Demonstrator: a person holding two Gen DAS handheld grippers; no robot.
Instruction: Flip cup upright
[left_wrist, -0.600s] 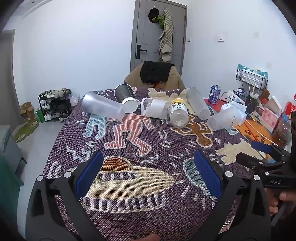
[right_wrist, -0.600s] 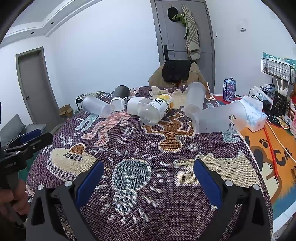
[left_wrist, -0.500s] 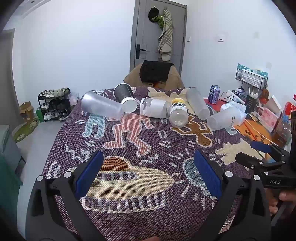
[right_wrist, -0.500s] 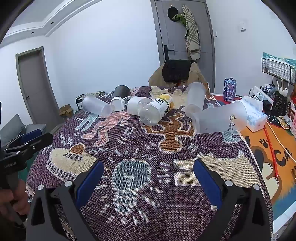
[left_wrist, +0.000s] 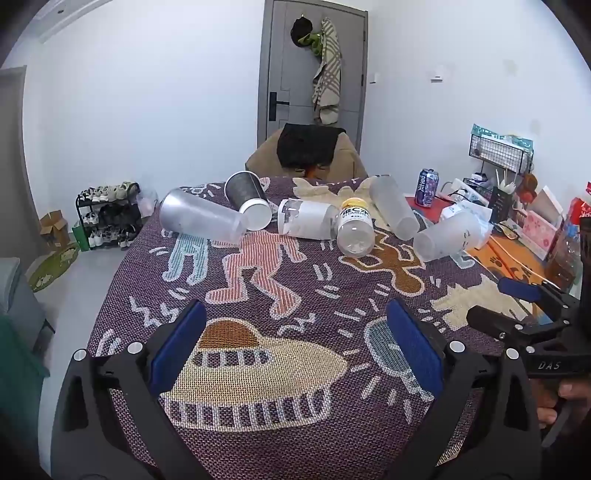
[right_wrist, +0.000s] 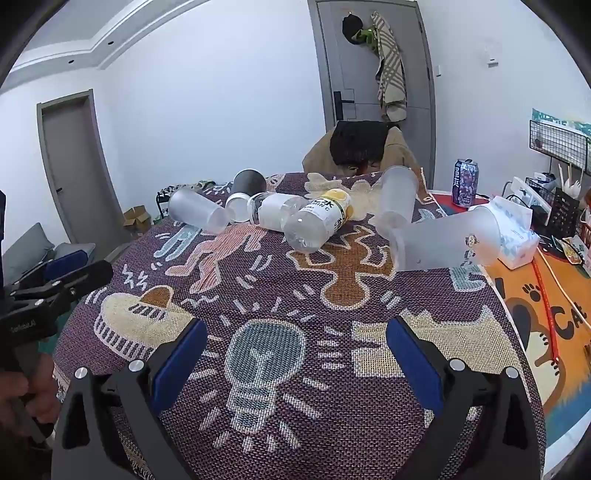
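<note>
Several cups and bottles lie on their sides at the far part of the patterned tablecloth (left_wrist: 280, 295). A frosted cup (left_wrist: 201, 220) lies far left, a dark cup (left_wrist: 247, 199) behind it, another frosted cup (left_wrist: 393, 206) and a frosted cup (left_wrist: 448, 236) at the right. In the right wrist view the nearest frosted cup (right_wrist: 447, 243) lies ahead and to the right. My left gripper (left_wrist: 295, 343) is open and empty over the near cloth. My right gripper (right_wrist: 295, 354) is open and empty too, well short of the cups.
Two clear bottles (left_wrist: 306, 223) (left_wrist: 355, 230) lie among the cups. A drink can (left_wrist: 426, 186), tissue pack (right_wrist: 517, 236), wire rack and boxes crowd the right side. A chair with a jacket (left_wrist: 306, 147) stands behind the table. The other gripper shows at each view's edge.
Almost nothing has changed. The left view has drifted very slightly; both grippers stay open and the cups have not moved.
</note>
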